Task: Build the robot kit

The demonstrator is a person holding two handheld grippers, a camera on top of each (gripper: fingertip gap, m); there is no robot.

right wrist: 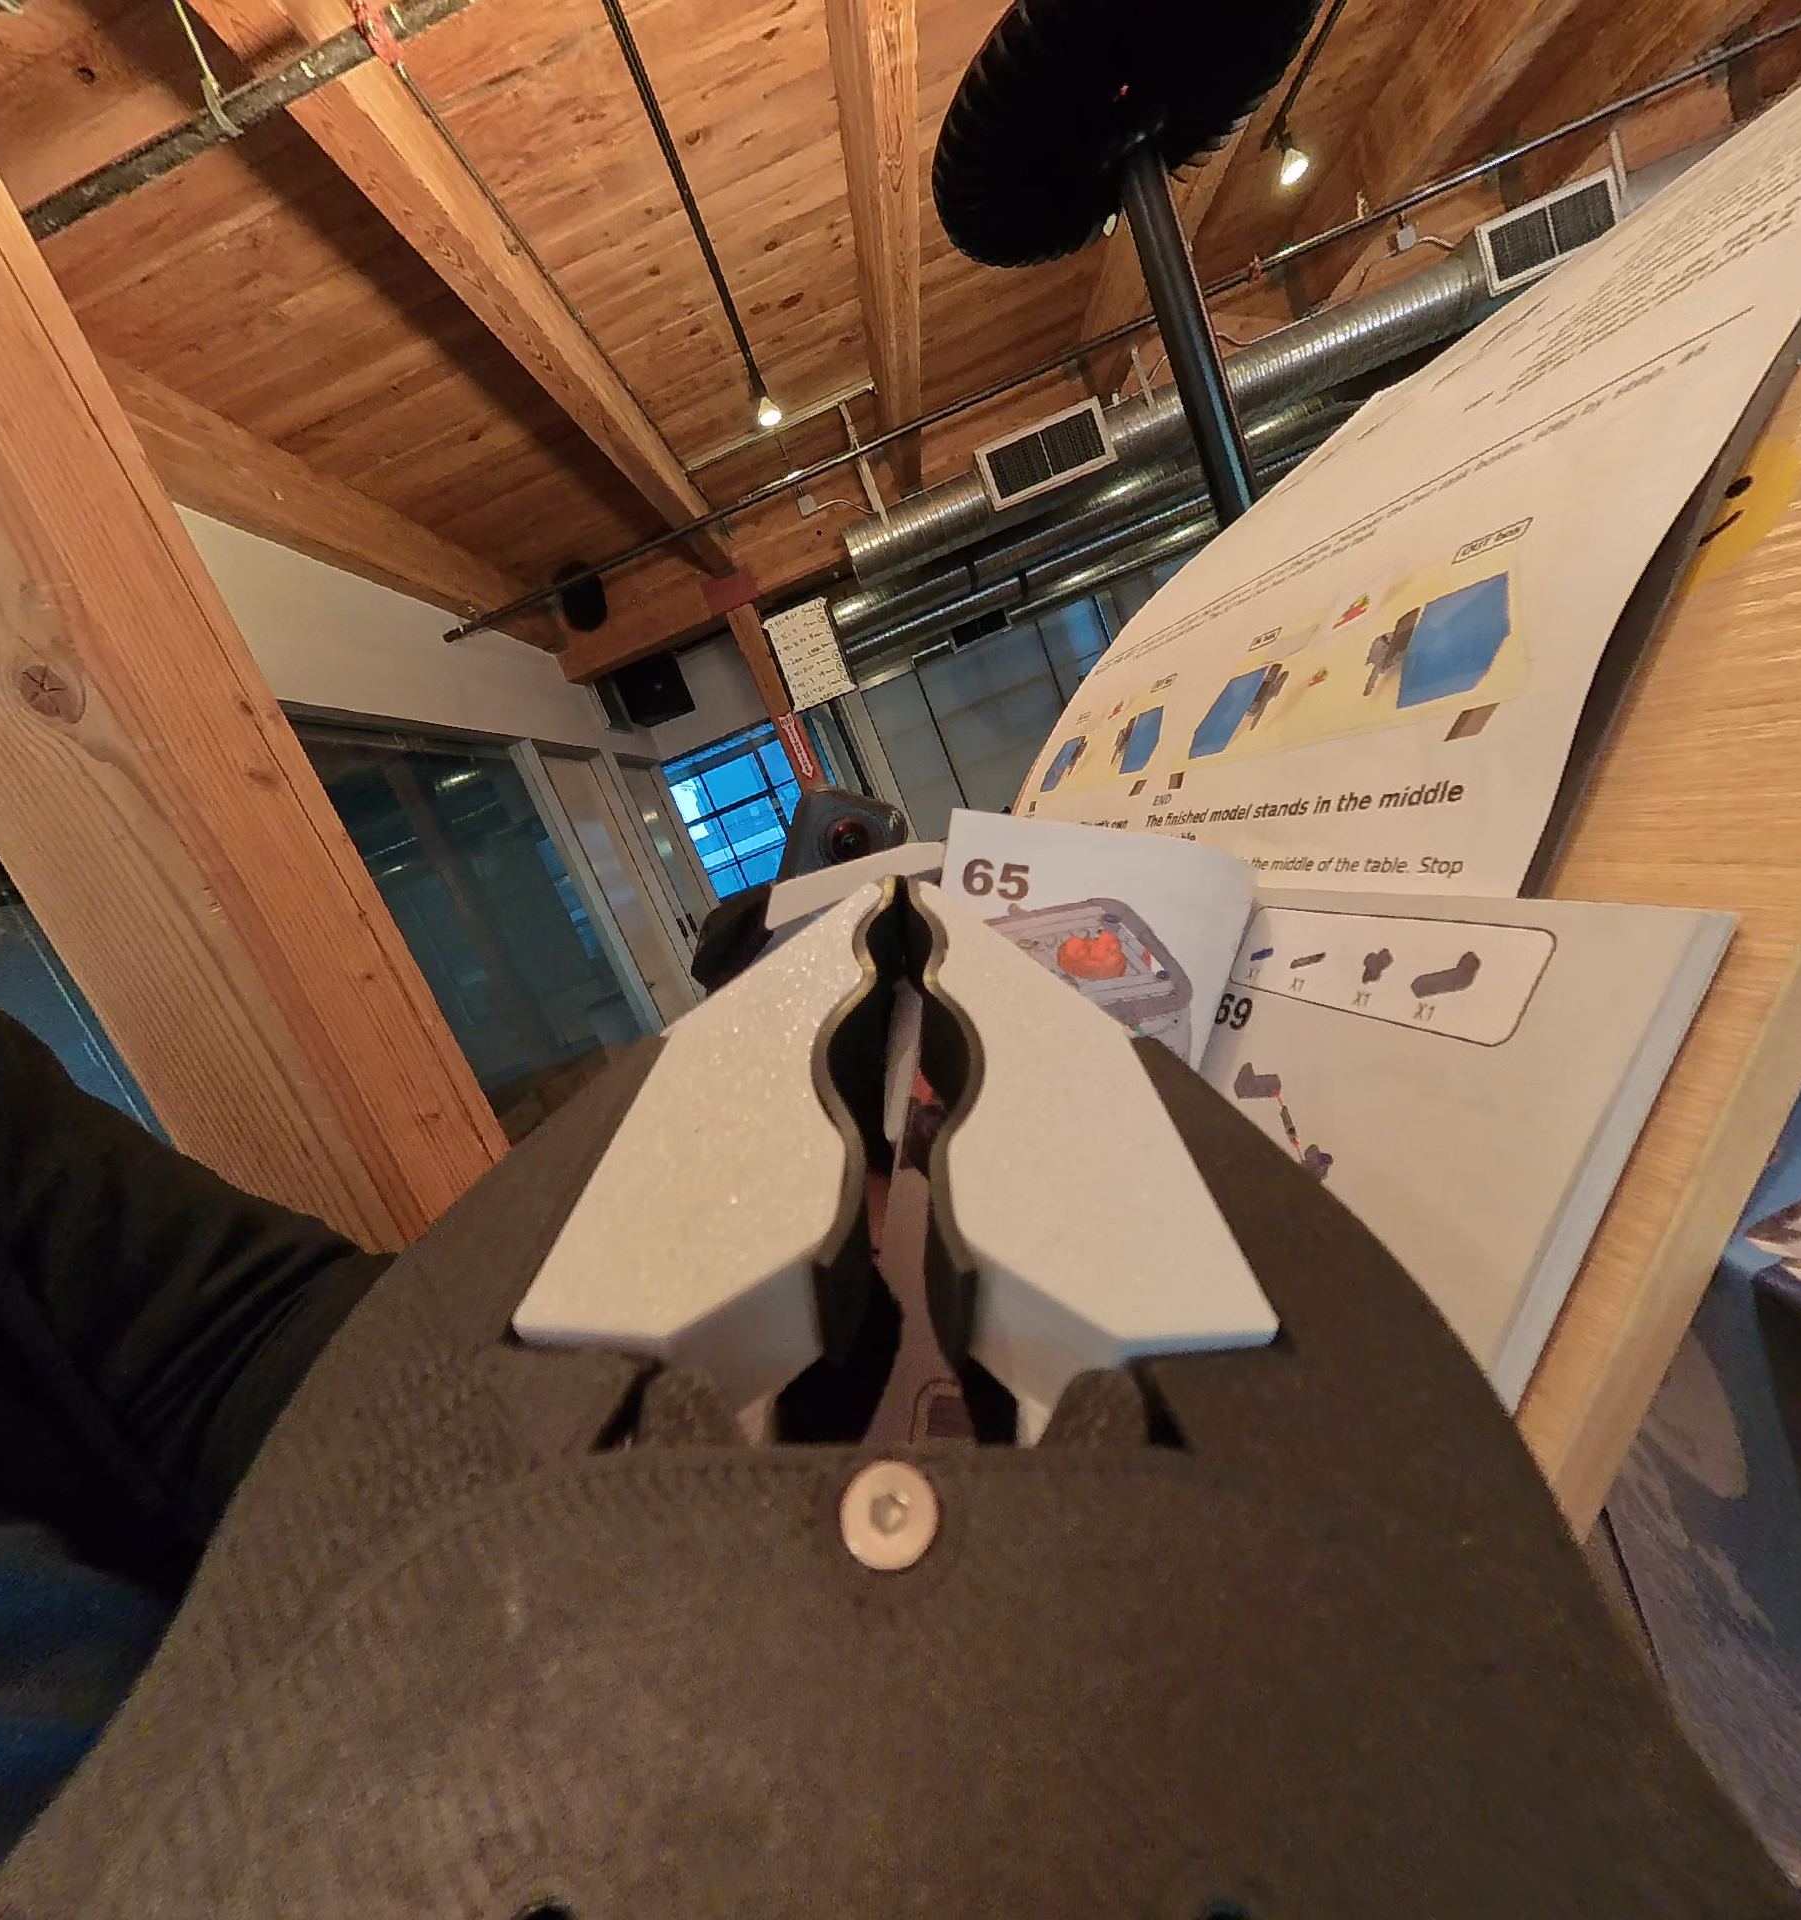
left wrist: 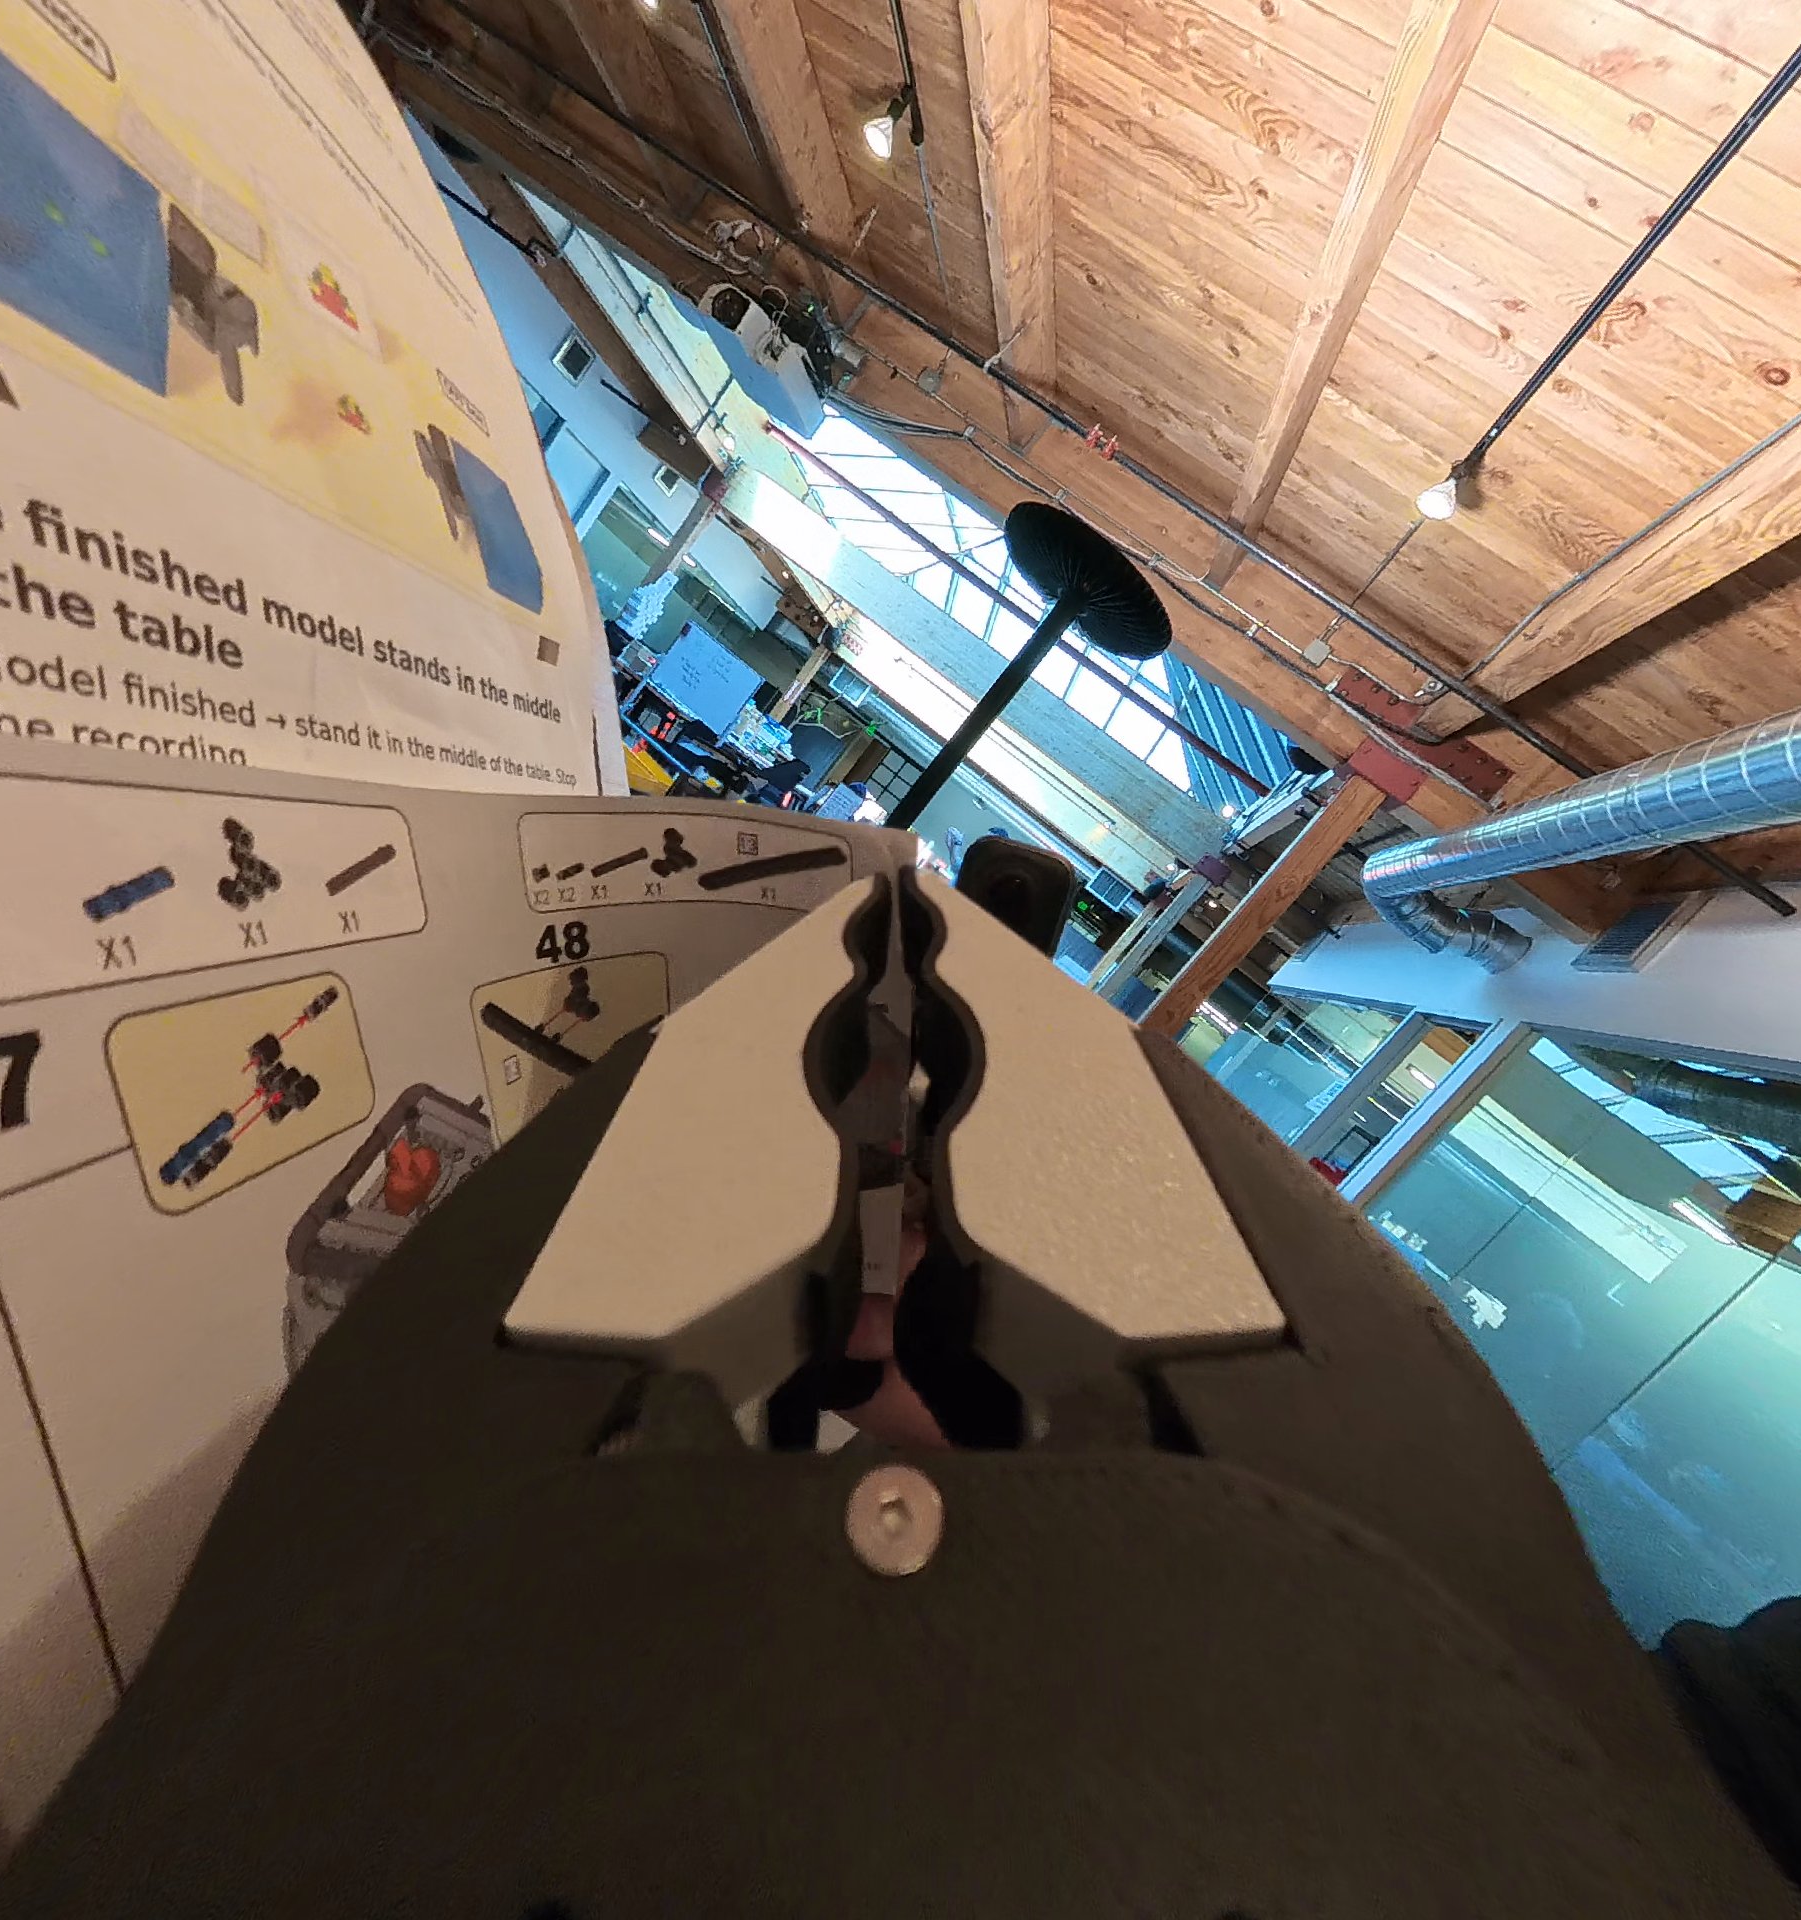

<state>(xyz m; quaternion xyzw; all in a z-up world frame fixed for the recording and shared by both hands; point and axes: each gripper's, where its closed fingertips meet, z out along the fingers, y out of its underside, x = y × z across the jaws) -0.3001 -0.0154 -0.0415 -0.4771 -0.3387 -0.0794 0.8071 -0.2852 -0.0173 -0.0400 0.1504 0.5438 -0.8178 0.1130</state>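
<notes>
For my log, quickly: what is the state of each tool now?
Left tool: closed on a page of the booklet.
Right tool: closed on a page of the booklet.

Both wrist views tilt upward—close to the shared booklet (left wrist: 200,1039).

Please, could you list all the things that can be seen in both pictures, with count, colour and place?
instruction booklet: one, pale grey pages, open, leaning on the board
printed sheet: one, white with blue and yellow drawings, curling above the booklet
wooden board: one, light wood, behind the papers
round lamp on pole: one, black, overhead
duct: silver, under the wooden ceiling
left gripper: grey fingers, shut on a booklet page
right gripper: grey fingers, shut on a booklet page
</notes>
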